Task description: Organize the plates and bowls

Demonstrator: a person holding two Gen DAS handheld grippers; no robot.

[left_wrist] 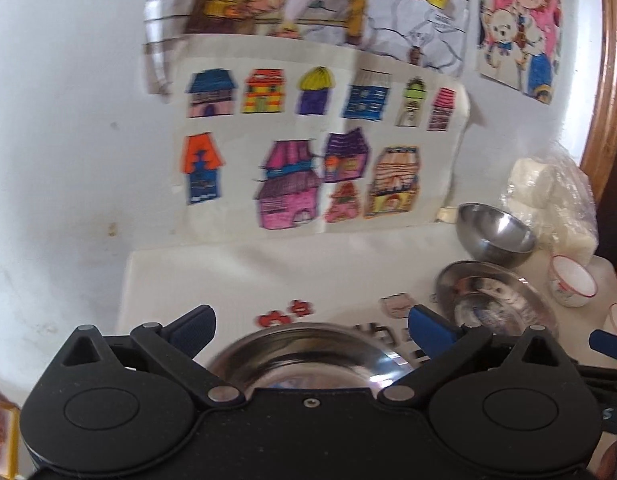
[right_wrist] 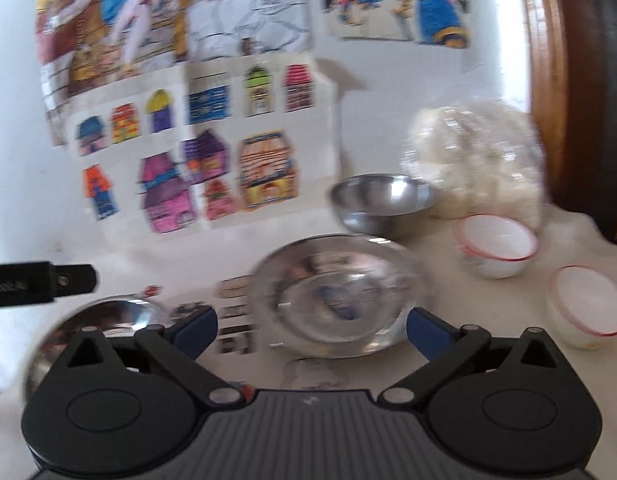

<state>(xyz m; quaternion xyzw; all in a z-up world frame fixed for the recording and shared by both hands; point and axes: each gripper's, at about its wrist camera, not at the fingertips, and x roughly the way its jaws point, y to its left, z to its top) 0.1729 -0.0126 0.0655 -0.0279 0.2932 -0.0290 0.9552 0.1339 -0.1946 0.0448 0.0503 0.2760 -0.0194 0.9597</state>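
Observation:
My left gripper (left_wrist: 311, 326) stands wide open over a steel plate (left_wrist: 304, 360) that lies on the white table just below its blue pads, apart from them. To its right lie a second steel plate (left_wrist: 496, 300), a steel bowl (left_wrist: 494, 236) and a white red-rimmed bowl (left_wrist: 572, 284). My right gripper (right_wrist: 311, 328) is also open, with the second steel plate (right_wrist: 340, 296) lying just ahead between its fingers, untouched. Behind it sits the steel bowl (right_wrist: 382, 204); two white red-rimmed bowls (right_wrist: 496, 246) (right_wrist: 588, 306) stand at the right. The first steel plate (right_wrist: 108, 320) shows at lower left.
Coloured drawings of houses (left_wrist: 308, 140) hang on the white wall behind the table. A clear bag of white stuff (right_wrist: 476, 160) rests at the back right beside a wooden frame (right_wrist: 548, 80). Small stickers (left_wrist: 284, 314) lie on the white tablecloth (left_wrist: 228, 276). The left gripper's body (right_wrist: 40, 282) juts in at the left.

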